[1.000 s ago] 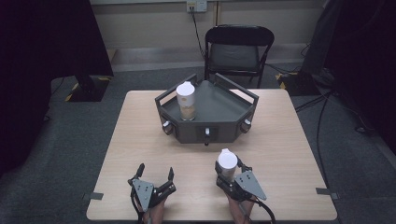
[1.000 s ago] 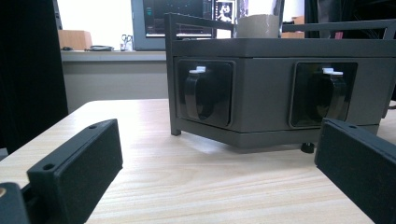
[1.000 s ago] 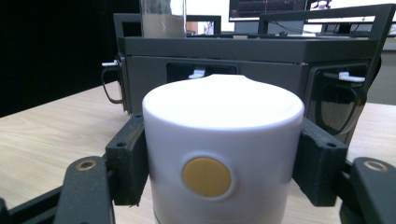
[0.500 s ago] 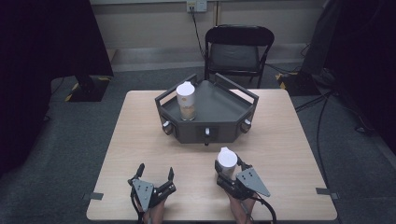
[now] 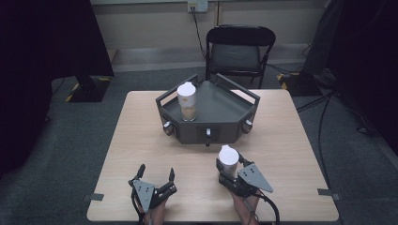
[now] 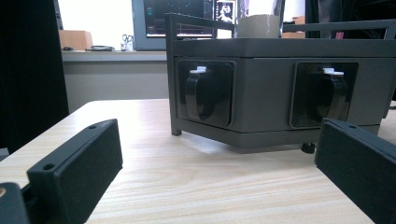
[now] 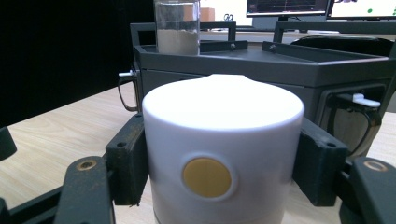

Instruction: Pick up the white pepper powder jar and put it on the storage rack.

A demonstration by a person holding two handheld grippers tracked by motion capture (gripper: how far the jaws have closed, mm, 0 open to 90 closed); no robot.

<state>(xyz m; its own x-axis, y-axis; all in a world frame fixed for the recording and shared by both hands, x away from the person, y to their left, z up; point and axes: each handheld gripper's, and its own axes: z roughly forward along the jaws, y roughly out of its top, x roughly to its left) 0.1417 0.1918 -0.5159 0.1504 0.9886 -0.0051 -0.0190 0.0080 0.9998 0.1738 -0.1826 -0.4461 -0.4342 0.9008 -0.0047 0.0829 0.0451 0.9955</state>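
My left gripper point(image 5: 156, 176) rests low on the table point(image 5: 141, 131), fingers spread apart and holding nothing. My right gripper point(image 5: 228, 165) has its fingers clamped on the white canister point(image 5: 228, 159) (yellow dot facing its camera), upright, just before the grey tray point(image 5: 220, 105).

Smooth white plastic canister point(image 7: 223, 158), slightly glossy; matt black fingers point(image 7: 126, 158); pale wood-grain desk point(image 5: 141, 140); matt grey metal tray point(image 5: 225, 105).
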